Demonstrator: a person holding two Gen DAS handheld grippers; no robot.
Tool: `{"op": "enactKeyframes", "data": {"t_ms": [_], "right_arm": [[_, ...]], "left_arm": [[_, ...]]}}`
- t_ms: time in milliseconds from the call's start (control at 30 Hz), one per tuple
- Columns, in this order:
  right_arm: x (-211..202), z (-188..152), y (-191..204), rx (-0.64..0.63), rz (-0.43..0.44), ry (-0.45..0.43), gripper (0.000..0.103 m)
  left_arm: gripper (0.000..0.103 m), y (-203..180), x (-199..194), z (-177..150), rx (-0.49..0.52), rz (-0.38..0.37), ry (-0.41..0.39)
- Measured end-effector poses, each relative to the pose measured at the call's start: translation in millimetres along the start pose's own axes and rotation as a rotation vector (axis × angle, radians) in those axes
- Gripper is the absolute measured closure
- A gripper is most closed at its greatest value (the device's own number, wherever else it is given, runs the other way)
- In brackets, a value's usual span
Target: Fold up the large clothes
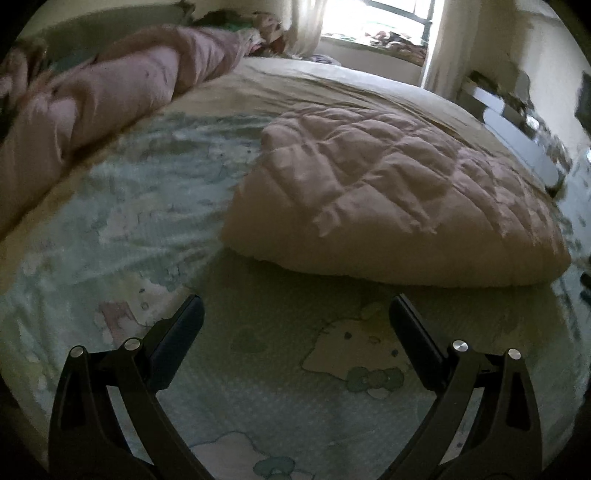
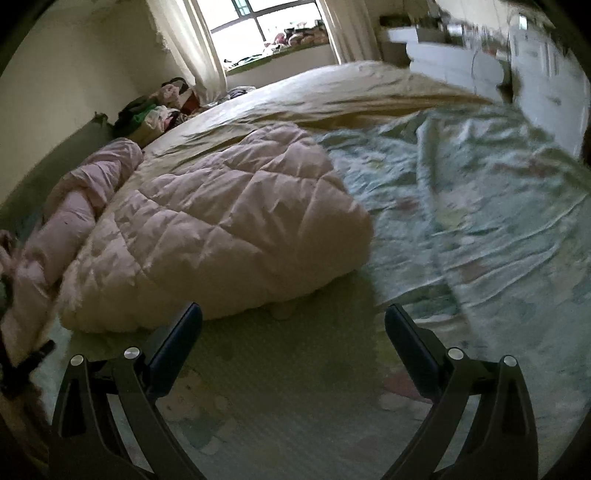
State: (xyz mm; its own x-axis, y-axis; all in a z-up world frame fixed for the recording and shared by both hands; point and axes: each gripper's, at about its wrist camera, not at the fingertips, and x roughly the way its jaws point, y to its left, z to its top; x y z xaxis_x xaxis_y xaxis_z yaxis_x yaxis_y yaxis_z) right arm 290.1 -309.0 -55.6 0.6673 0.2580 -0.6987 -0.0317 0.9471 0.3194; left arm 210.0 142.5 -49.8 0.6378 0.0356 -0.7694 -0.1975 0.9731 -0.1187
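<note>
A pale pink quilted comforter [image 1: 391,192] lies folded into a thick bundle on the bed, ahead and to the right of my left gripper [image 1: 295,314]. In the right wrist view the same comforter [image 2: 221,229] sits ahead and to the left of my right gripper [image 2: 293,321]. Both grippers are open with nothing between their fingers, hovering over a light green cartoon-print sheet [image 1: 288,387] [image 2: 480,229]. That sheet is rumpled, with a raised fold on the right in the right wrist view.
A second pink cover [image 1: 122,96] [image 2: 85,192] lies rolled along the bed's left side by the wall. A beige sheet [image 1: 351,81] covers the far bed. Clothes pile [image 2: 155,107] near the curtained window [image 2: 266,26]. White furniture [image 2: 454,59] stands at right.
</note>
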Motion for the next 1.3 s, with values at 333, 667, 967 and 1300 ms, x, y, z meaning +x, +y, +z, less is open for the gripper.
{"op": "enactKeyframes", "data": {"t_ms": [333, 667, 967, 1300], "right_arm": [[55.5, 21.0, -3.5, 0.165, 0.102, 0.109, 0.004], [100.0, 38.2, -20.7, 0.326, 0.214, 0.216, 0.004], [128.7, 51.3, -38.3, 0.392, 0.292, 0.269, 0.004], [130.8, 55.8, -36.5, 0.397, 0.27, 0.172, 0.007]], "left_arm": [[0.009, 25.4, 30.2, 20.3, -0.143, -0.074, 0.084], [0.009, 55.0, 80.8, 45.2, -0.382, -0.303, 0.199], [0.008, 51.1, 126.1, 58.2, -0.466, -0.353, 0.225], [0.012, 34.2, 128.7, 65.1, -0.431, -0.322, 0.168]]}}
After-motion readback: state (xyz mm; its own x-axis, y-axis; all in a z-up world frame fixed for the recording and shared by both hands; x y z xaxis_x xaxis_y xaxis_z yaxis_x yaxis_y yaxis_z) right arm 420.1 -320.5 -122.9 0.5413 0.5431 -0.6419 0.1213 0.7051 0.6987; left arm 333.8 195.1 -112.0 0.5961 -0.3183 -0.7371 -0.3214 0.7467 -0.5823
